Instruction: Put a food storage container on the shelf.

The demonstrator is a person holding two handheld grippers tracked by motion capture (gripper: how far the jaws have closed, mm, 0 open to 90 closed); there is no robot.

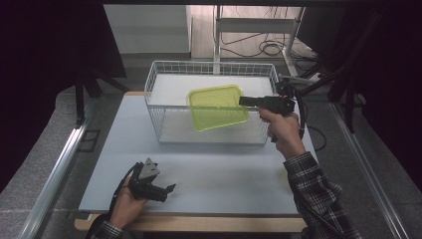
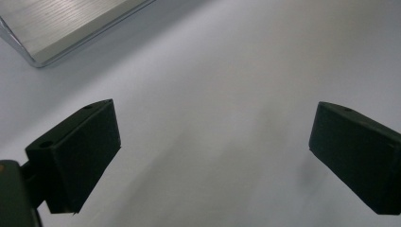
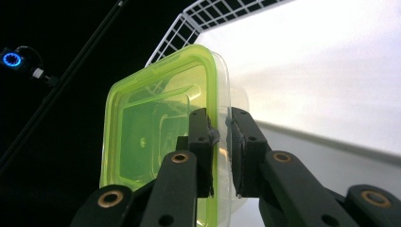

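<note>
A clear plastic container with a lime-green lid [image 1: 217,106] hangs above the white wire basket [image 1: 164,135], tilted with its lid facing the camera. My right gripper [image 1: 242,101] is shut on the container's right rim, and a hand holds it at the basket's right end. In the right gripper view the two black jaws pinch the green-lidded container [image 3: 156,137] at its edge, my right gripper [image 3: 221,142] pointing toward the basket's corner [image 3: 189,19]. My left gripper [image 1: 170,188] rests low on the table near the front left edge; its jaws stand wide apart with nothing between them [image 2: 213,156].
The grey tabletop [image 1: 224,174] stretches between the basket and the front edge. A metal rail [image 1: 54,174] runs along the left side, and another rail piece [image 2: 61,28] lies near the left gripper. Dark stands and cables sit behind and right of the basket.
</note>
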